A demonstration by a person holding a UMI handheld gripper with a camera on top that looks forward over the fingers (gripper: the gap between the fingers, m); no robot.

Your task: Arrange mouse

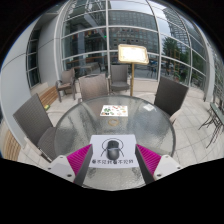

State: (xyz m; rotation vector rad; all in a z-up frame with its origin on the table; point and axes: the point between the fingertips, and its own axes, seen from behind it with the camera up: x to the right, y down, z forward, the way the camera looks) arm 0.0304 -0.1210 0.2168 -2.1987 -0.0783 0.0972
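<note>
A dark computer mouse [112, 148] lies on a white printed sheet [112, 159] at the near edge of a round glass table [110, 122]. My gripper [112, 166] is open, with its magenta pads [76, 158] spread wide to either side of the sheet. The mouse rests on the sheet between and just ahead of the fingertips, with a wide gap on both sides. Nothing is held.
A small printed card [111, 110] lies on the far side of the table. Grey chairs [32, 118] stand around the table on the left, on the right [170, 95] and behind. A sign on a stand [132, 55] is beyond, in front of a glass building.
</note>
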